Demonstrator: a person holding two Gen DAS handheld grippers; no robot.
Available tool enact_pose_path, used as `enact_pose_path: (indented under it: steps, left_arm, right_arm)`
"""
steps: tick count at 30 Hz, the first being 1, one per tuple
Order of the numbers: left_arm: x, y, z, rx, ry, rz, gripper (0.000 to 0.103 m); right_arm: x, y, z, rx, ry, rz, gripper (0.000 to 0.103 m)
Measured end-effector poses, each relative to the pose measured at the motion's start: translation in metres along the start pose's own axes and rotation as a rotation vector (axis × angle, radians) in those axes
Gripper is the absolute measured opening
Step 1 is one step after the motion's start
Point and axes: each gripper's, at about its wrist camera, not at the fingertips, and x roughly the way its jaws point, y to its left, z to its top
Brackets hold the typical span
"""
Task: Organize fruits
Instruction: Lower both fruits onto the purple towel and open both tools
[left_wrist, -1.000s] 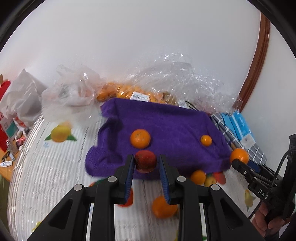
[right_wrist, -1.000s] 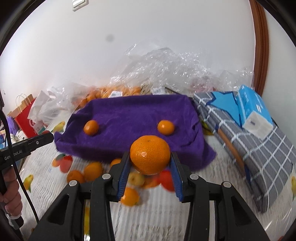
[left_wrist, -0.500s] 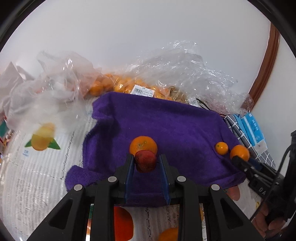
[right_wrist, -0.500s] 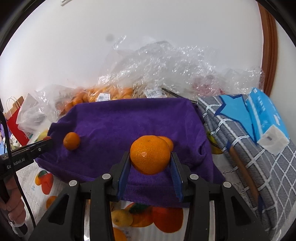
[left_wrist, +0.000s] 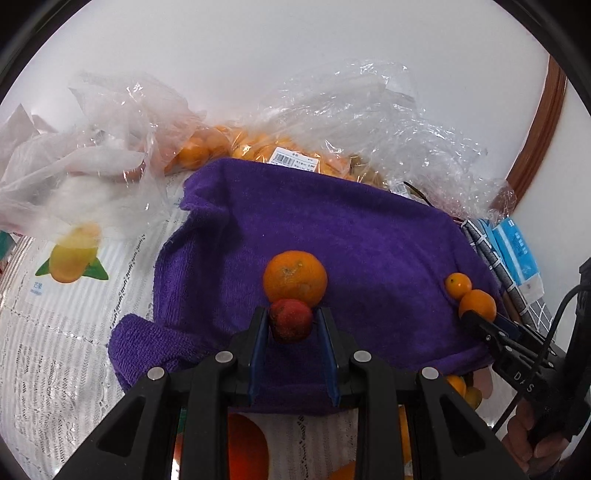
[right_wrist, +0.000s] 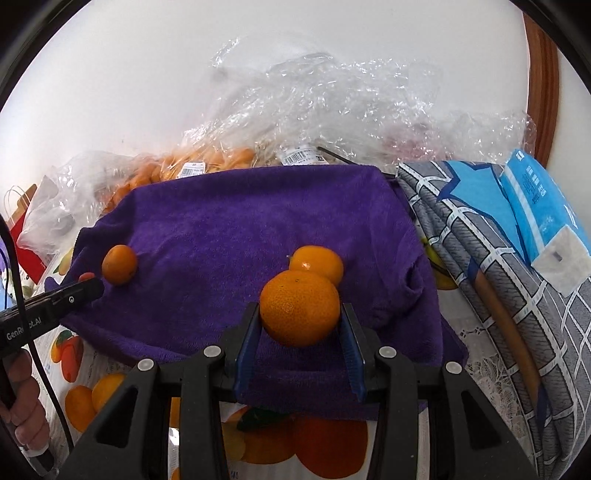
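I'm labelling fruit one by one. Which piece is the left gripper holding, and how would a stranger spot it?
Find the purple towel spread before the plastic bags. Just above its near edge, the left gripper is shut on a small red fruit. It is the only red piece; everything near it is orange.

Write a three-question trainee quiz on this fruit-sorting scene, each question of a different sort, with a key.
1. True or false: the left tool is shut on a small red fruit.
2. Which does the right tool hold? A) banana B) orange C) nothing
3. Fill in: two loose oranges lie on the ____ towel.

Key: 1 true; 2 B; 3 purple.
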Motion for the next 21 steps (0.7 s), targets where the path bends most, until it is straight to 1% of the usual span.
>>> enact_pose_path:
  steps: [2, 7, 21]
  left_arm:
    - [0.0008, 0.0000, -0.0009, -0.001, -0.006, 0.001, 0.026]
    - [0.0019, -0.0044, -0.0027, 0.032, -0.020, 0.028, 0.026]
    - [0.0034, -0.0042, -0.0033, 0.028, -0.032, 0.018, 0.026]
  right_arm:
    - [0.0013, 0.0003, 0.0001, -0.002, -0.004, -0.002, 0.042]
    - [0.0020, -0.0008, 0.0003, 0.007, -0.016, 0.009, 0.042]
    - [-0.0052, 0.0003, -0.0027, -0.002, -0.025, 0.007, 0.043]
